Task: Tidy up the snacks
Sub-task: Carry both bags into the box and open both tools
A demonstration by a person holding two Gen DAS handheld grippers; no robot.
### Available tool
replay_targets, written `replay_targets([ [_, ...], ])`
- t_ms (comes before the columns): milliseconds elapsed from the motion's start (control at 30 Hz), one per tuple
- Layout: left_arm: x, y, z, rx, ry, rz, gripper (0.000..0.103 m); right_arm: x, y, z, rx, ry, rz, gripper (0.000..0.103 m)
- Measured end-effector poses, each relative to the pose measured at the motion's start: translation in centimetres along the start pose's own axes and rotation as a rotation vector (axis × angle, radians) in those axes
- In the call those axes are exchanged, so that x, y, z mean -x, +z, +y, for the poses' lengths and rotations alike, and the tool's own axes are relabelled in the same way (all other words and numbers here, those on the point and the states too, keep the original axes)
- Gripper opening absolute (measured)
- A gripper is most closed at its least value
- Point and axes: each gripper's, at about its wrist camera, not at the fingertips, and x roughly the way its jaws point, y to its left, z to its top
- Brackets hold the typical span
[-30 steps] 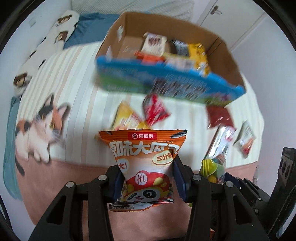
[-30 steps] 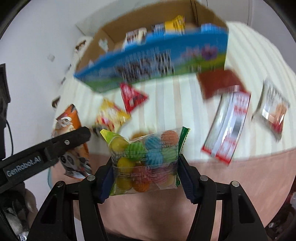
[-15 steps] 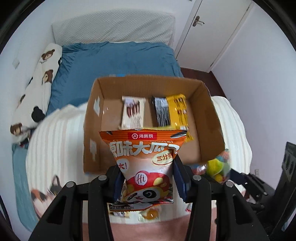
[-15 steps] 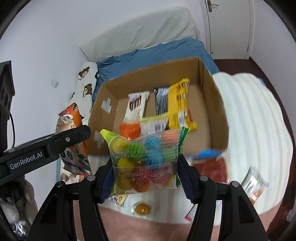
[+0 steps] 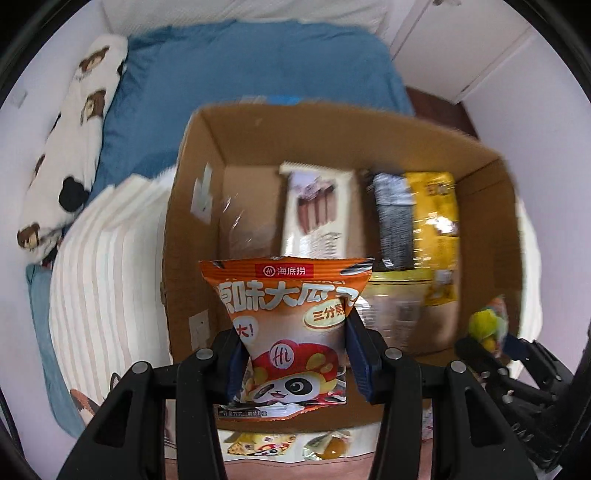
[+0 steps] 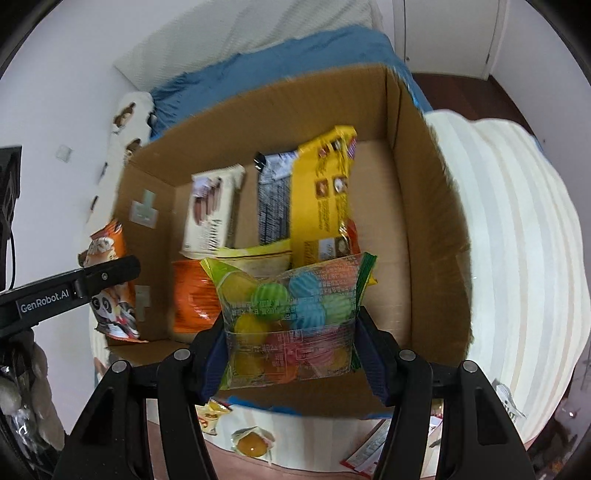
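Bedroom setting: bed with blue sheet (image 5: 258, 74), cream striped blanket (image 5: 110, 266) spread over it, bear-print pillow (image 5: 70, 155) along the left wall, white door (image 6: 443, 33) at the back.

Open cardboard box (image 5: 192, 221) resting on the blanket, viewed from above by both wrist cameras. Inside, flat on the bottom: white chocolate-stick pack (image 5: 317, 214), black-and-grey pack (image 5: 391, 221), yellow bag (image 5: 436, 229) just beside it. Orange packet (image 6: 192, 299) near the box's front left corner, seen in the right view.

Left gripper (image 5: 293, 354) pointing straight down over the front part of the box, jaws clamped on an orange panda-print snack bag (image 5: 291, 332), blue pads pressed into both sides of it, bag upright.

Right gripper (image 6: 291, 343) tilted steeply down over the box, jaws clamped on a clear bag of coloured balls (image 6: 291, 317); pads pressing its two side edges, bag upright between them.

Both held bags above the box interior, not touching the contents as far as visible.

Loose on the blanket in front of the box: small clear pouch with an orange sweet (image 6: 253, 445), yellow packet (image 6: 212, 415), edge of a red-and-white pack (image 6: 364, 456). Slight motion blur on the box rim.
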Motion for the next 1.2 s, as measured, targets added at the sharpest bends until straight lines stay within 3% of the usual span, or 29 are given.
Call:
replay_targets([
  [167, -3.3, 0.2, 1.2, 0.020, 0.022, 0.078, 0.045, -2.5, 0.4, -0.7, -0.005, -0.024, 0.052, 0.065],
  [367, -5.2, 0.0, 2.0, 0.046, 0.014, 0.104, 0.045, -4.2, 0.5, -0.8, 0.012, -0.046, 0.075, 0.065],
  [533, -5.5, -0.1, 2.2, 0.057, 0.028, 0.103, 0.046, -5.3, 0.6, -1.0, -0.012, -0.071, 0.137, 0.076],
  [600, -5.5, -0.2, 2.7, 0.080, 0.009, 0.111, 0.054, -5.4, 0.6, -0.7, -0.004, -0.059, 0.147, 0.083],
  [667, -5.1, -0.1, 2.8, 0.082, 0.016, 0.089, 0.082, -5.3, 0.5, -0.1, 0.008, -0.063, 0.150, 0.089],
  [733, -4.4, -0.1, 3.0, 0.089, 0.008, 0.059, 0.092, -5.1, 0.4, 0.7, 0.028, -0.071, 0.140, 0.097],
  [1100, -1.4, -1.3, 2.1, 0.069, -0.007, -0.012, 0.095, -2.4, 0.7, 1.3, 0.061, -0.129, 0.073, 0.099],
  [1200, 0.1, -2.2, 1.4, 0.050, 0.005, -0.064, 0.095, -1.0, 0.3, 1.0, 0.058, -0.129, 0.034, 0.099],
])
